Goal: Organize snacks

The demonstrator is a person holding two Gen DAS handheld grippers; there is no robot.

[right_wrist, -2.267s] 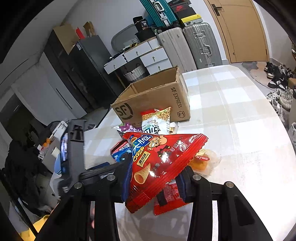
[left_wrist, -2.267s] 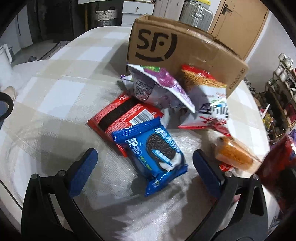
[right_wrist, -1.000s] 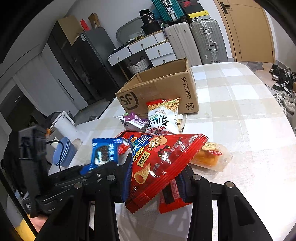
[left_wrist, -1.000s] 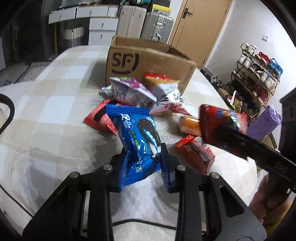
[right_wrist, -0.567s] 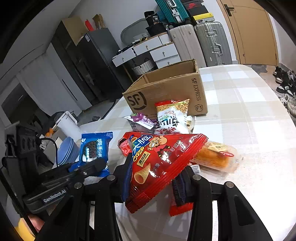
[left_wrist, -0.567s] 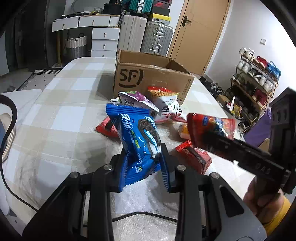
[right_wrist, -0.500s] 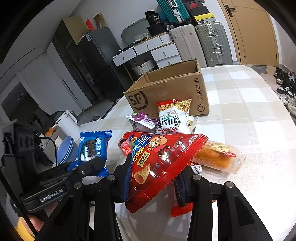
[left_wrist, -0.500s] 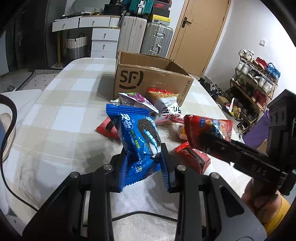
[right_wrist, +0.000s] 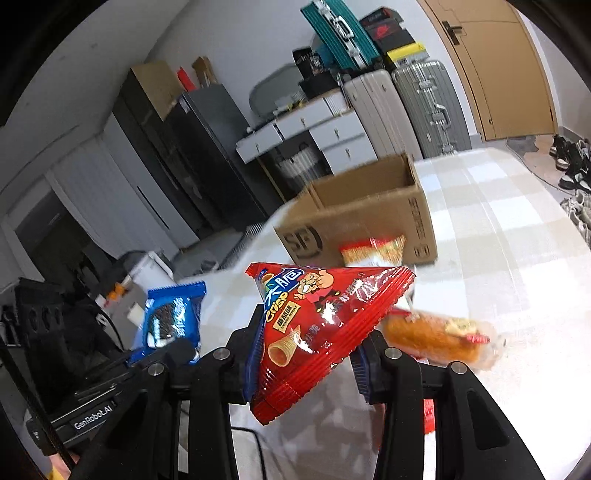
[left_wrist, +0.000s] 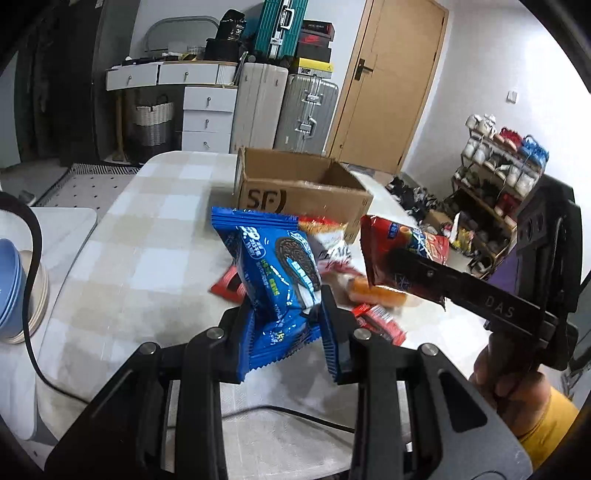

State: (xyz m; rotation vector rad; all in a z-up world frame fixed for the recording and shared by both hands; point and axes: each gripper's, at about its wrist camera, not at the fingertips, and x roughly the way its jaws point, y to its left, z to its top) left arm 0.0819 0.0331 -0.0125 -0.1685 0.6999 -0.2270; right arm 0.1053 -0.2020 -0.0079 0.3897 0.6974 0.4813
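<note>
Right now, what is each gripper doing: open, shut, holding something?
Left gripper: shut on the blue cookie packet, lifted off the table.
Right gripper: shut on the red crisp bag, also held up.

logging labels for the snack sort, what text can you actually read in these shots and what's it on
"SF": side of the cardboard box
"crisp": red cone-snack bag in the right gripper
"DAS": right gripper's finger, left wrist view
"GenRobot.AI": left gripper's body, right wrist view
"36": black box on the drawers
Too blurred or small: print on the blue cookie pack, box's end panel, other snack packs.
</note>
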